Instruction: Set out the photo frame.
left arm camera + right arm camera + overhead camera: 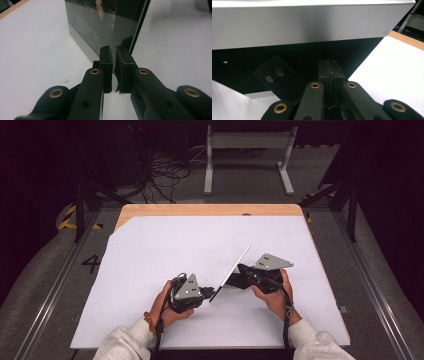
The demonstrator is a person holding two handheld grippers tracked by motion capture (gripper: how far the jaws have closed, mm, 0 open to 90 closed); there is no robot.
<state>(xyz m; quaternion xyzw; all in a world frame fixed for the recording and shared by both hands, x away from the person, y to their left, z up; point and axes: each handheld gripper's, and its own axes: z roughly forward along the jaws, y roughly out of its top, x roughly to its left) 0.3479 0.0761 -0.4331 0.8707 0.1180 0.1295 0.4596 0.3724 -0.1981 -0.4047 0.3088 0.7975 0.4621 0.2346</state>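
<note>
- Gripping a thin, flat, dark glossy panel with a silver back (234, 268), the right gripper (243, 274) is seen in the high view with its jaws pressed together, nothing of a gap being visible in the right gripper view.
- The panel is held tilted on edge above the white sheet covering the wooden table (165, 245), near the person's side of it.
- The left gripper (113, 53) is set at the panel's lower corner; its jaws are drawn nearly together around the thin edge, though whether the pads (124, 65) actually press the panel cannot be told for certain.
- Wide open white surface is left beyond and to both sides of the panel.
</note>
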